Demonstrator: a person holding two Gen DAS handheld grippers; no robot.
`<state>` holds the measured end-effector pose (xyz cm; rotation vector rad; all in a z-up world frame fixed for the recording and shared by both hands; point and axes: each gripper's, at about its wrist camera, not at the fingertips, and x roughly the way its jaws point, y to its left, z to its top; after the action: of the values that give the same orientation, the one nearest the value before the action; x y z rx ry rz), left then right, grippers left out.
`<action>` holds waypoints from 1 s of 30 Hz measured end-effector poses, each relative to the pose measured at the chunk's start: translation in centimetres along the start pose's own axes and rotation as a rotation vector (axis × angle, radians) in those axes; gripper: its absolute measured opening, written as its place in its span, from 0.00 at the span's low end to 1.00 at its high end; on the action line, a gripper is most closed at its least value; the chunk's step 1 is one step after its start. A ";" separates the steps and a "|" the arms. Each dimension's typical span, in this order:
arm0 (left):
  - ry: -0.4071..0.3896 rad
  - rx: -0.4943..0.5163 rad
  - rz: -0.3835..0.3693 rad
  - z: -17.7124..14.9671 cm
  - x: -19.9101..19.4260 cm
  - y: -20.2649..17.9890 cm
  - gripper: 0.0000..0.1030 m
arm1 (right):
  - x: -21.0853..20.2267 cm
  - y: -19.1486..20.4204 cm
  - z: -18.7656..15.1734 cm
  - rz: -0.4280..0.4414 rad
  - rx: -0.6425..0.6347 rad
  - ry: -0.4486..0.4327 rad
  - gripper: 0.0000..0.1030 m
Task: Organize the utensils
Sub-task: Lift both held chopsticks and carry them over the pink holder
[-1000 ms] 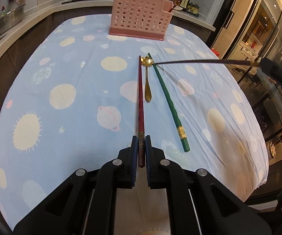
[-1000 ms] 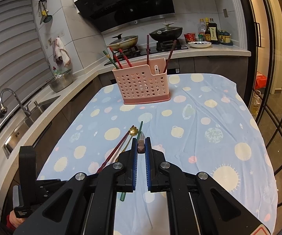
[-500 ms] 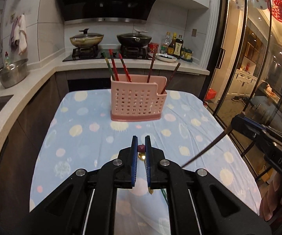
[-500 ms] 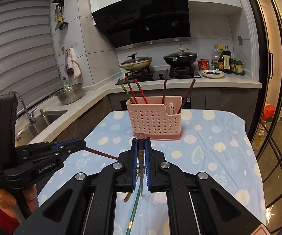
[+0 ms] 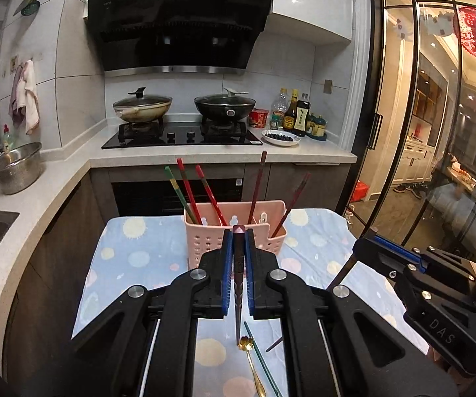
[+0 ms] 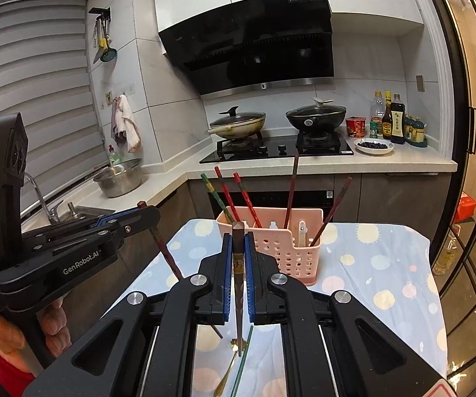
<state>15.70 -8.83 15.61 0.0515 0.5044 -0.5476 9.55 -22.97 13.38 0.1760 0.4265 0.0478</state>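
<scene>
My left gripper (image 5: 238, 241) is shut on a dark red chopstick (image 5: 238, 297) that hangs tip-down above the table. My right gripper (image 6: 238, 241) is shut on a dark brown chopstick (image 6: 238, 301), held the same way. Each wrist view shows the other gripper beside it: the right gripper (image 5: 367, 244) at the right, the left gripper (image 6: 150, 213) at the left. Ahead on the spotted blue tablecloth (image 5: 138, 258) stands a pink perforated basket (image 5: 204, 241) (image 6: 290, 251) with several chopsticks upright in it. A gold spoon (image 5: 254, 367) (image 6: 226, 374) and a green chopstick (image 5: 266, 367) (image 6: 242, 360) lie on the cloth below the grippers.
Behind the table runs a counter with a hob, two lidded pans (image 5: 142, 107) (image 5: 226, 104), bottles (image 5: 295, 112) and a small dish. A steel bowl (image 5: 16, 172) and a sink stand at the left. Glass doors (image 5: 436, 149) close the right side. A hand (image 6: 52, 317) holds the left gripper.
Both grippers rose and tilted up, lifting their chopsticks off the cloth. The spoon and green chopstick stayed on the table, and the basket now sits straight ahead.
</scene>
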 end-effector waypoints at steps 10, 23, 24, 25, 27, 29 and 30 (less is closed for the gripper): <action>-0.095 0.007 0.026 7.0 1.0 0.8 0.07 | 4.0 -1.0 7.3 -0.003 -0.002 -0.045 0.07; -0.191 0.017 0.070 15.2 3.2 1.8 0.07 | 9.5 -2.3 15.9 -0.067 0.009 -0.109 0.07; -0.187 0.017 0.073 15.4 3.7 1.9 0.07 | 10.1 -2.4 16.1 -0.071 0.007 -0.104 0.07; -0.182 0.015 0.075 15.5 4.1 2.1 0.07 | 10.6 -2.4 16.2 -0.076 0.002 -0.098 0.07; -0.164 0.012 0.082 15.5 5.3 2.4 0.07 | 11.7 -2.5 16.1 -0.084 -0.009 -0.080 0.07; -0.142 0.012 0.092 15.1 6.4 2.8 0.07 | 12.9 -2.5 15.2 -0.087 -0.019 -0.055 0.07; -0.130 0.011 0.094 14.8 6.9 2.9 0.07 | 13.5 -2.5 14.7 -0.090 -0.026 -0.041 0.07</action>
<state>28.83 -12.36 25.03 0.0498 0.3705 -0.4582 27.97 -26.69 20.53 0.1314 0.3920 -0.0385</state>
